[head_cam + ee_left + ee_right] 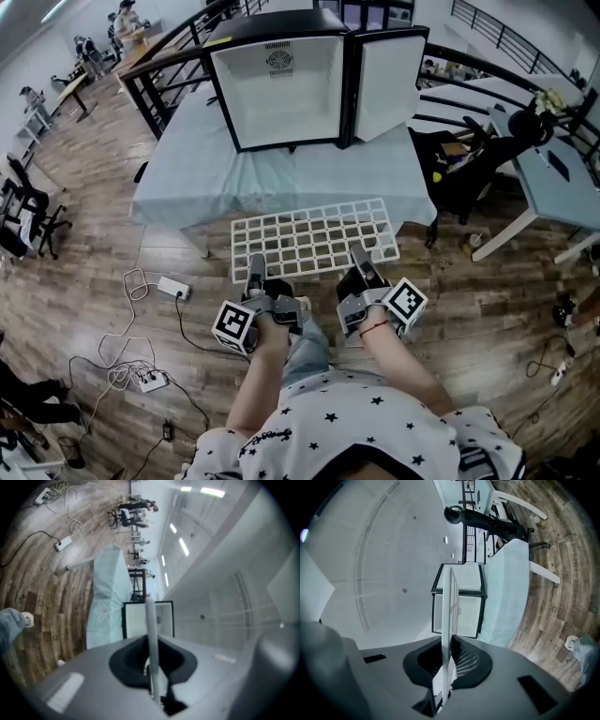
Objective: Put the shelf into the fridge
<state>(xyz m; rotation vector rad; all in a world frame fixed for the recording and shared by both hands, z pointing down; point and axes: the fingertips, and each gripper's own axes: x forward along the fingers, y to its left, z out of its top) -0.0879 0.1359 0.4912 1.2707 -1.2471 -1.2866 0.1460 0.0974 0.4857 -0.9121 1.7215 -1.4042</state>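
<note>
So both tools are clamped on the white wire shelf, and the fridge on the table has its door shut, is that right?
Not quite. The door of the fridge on the table stands open, swung out to the right, as the head view shows. The rest holds: the left tool and the right tool are both clamped on the white wire shelf.

I see wood-plank floor point(84, 216) | blue-clothed table point(281, 178) centre | black railing point(155, 94) behind | office chairs point(28, 220) left | power strip point(173, 287) on floor | ceiling strip lights point(211, 491) lit
</note>
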